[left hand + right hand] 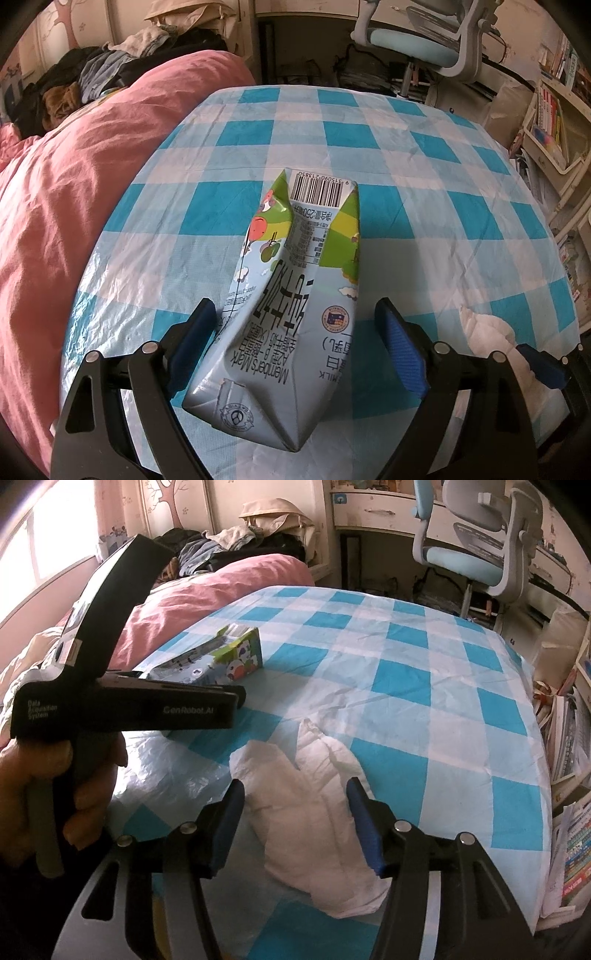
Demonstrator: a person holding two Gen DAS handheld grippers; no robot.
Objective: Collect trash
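Left wrist, checked tablecloth, pink duvet

Blue-checked tablecloth, crushed milk carton, crumpled white tissue

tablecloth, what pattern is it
Blue and white checks on the tablecloth, clearest in the right wrist view.

Both wrist cameras look steeply down, close over the checkered tablecloth, sharing carton and tissue.
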